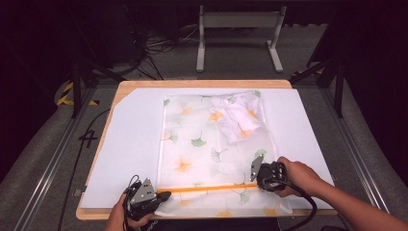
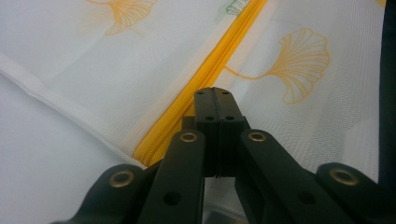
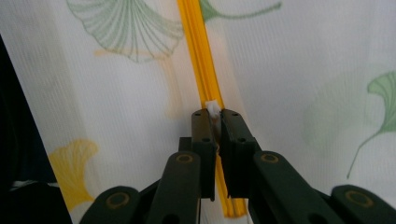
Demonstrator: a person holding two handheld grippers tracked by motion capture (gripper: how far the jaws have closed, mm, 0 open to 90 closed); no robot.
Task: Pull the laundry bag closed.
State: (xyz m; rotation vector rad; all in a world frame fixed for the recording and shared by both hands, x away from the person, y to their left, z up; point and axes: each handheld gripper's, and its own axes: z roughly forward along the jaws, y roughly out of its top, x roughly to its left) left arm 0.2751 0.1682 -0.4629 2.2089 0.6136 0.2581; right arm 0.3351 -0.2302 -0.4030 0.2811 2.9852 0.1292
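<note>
High view: a mesh bag [image 1: 211,144] printed with leaves lies flat on a white table [image 1: 130,144], white cloth [image 1: 238,118] inside toward 1 o'clock. An orange zipper [image 1: 207,188] crosses its near end. At 7 o'clock the left gripper [image 1: 163,196], jaws pressed together, pins the zipper's end. At 5 o'clock the right gripper [image 1: 255,177], jaws narrow, pinches the white pull [image 3: 213,108]. Done well, the left holds firm while the right draws straight along the zipper.
</note>
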